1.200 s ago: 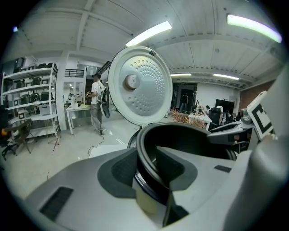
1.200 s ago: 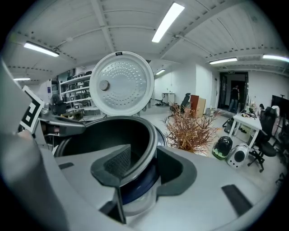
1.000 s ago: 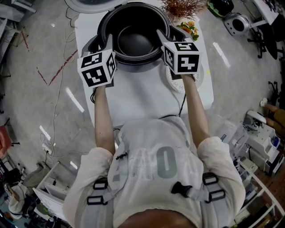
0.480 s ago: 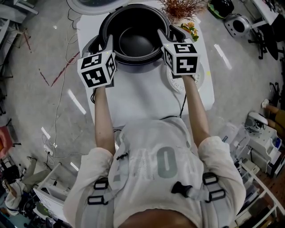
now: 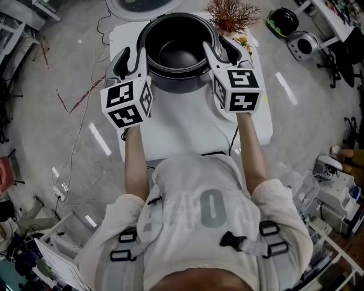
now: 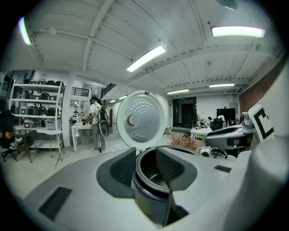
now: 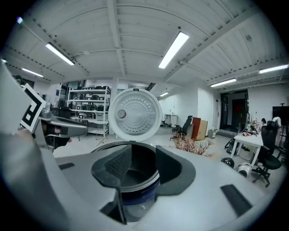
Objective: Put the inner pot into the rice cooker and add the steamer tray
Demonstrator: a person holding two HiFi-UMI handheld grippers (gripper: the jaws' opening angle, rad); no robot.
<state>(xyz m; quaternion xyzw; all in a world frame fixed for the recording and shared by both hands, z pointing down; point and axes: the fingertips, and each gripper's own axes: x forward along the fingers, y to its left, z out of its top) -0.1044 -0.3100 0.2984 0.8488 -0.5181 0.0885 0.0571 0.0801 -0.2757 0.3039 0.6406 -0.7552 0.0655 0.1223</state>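
Note:
The black inner pot [image 5: 176, 48] hangs above the white table [image 5: 182, 131], carried by its rim between both grippers. My left gripper [image 5: 132, 57] is shut on the pot's left rim [image 6: 149, 180], one pad inside and one outside. My right gripper [image 5: 219, 50] holds the right rim [image 7: 135, 185] the same way, and its jaws are closing a little on it. The rice cooker's round white lid [image 5: 139, 4] stands open just beyond the pot [image 6: 142, 119] [image 7: 134, 115]. The white steamer tray [image 5: 222, 113] lies on the table, mostly hidden under the right gripper's cube.
A dried reddish plant [image 5: 230, 11] and some fruit [image 5: 244, 41] sit at the table's far right corner. Two dark cookers [image 5: 290, 25] stand on the floor to the right. Cables trail over the floor on the left [image 5: 79, 96]. A person stands by shelves far behind [image 6: 95, 122].
Both grippers have risen together with the pot, lifting it off the table and carrying it slightly toward the open lid.

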